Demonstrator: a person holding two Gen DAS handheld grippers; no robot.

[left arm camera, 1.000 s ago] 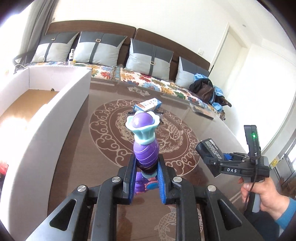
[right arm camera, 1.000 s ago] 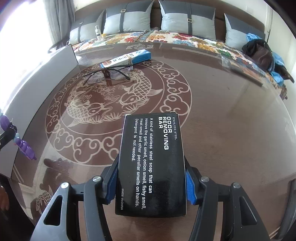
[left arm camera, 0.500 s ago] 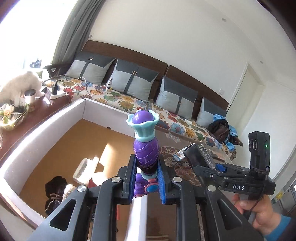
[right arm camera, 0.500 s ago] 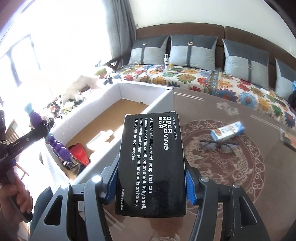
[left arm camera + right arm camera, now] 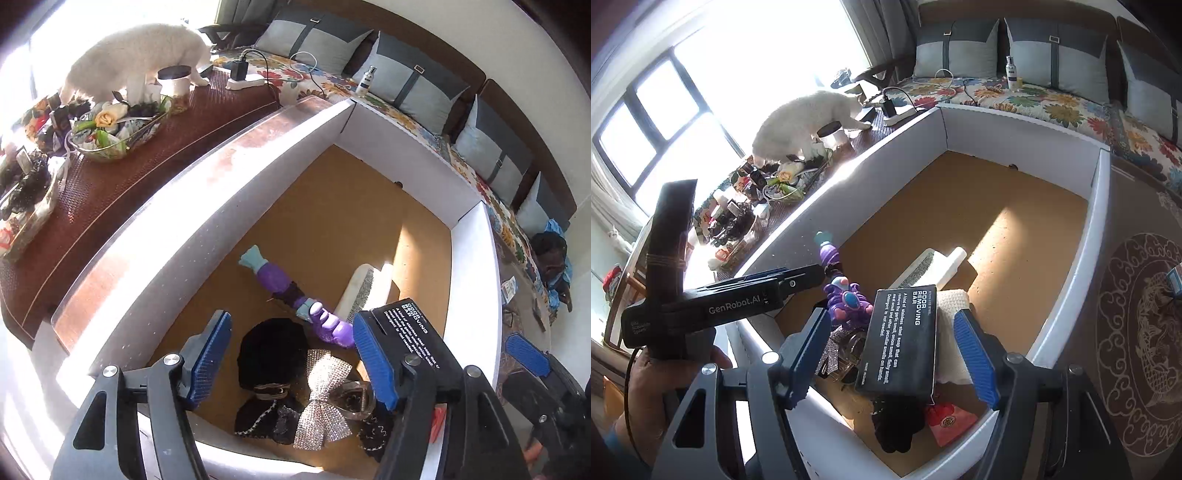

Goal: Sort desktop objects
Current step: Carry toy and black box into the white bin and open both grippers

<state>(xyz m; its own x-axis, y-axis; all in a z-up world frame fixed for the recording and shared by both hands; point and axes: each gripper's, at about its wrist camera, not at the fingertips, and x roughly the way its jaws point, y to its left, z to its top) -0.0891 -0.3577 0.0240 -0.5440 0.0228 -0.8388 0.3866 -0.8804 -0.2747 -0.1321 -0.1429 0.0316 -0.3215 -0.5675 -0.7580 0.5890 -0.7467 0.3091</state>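
My left gripper (image 5: 291, 356) is open and empty above the white box (image 5: 229, 206). The purple toy (image 5: 295, 295) lies on the box's brown floor below it, also seen in the right wrist view (image 5: 846, 299). My right gripper (image 5: 890, 354) is open over the same box (image 5: 1097, 229). The black odor-removing-bar box (image 5: 905, 339) lies between and below its fingers on other items in the box, apart from the pads. It also shows in the left wrist view (image 5: 410, 328).
In the box lie a white tube (image 5: 365, 288), a black pouch (image 5: 273, 350), a glittery bow (image 5: 325, 402) and a red packet (image 5: 949, 421). A white cat (image 5: 809, 118) stands on the cluttered side table (image 5: 122, 173). The patterned table (image 5: 1145, 332) lies to the right.
Both grippers moved over the box and tilted down. The left one opened and the purple toy dropped into the box. The right one opened and let go of the black box.
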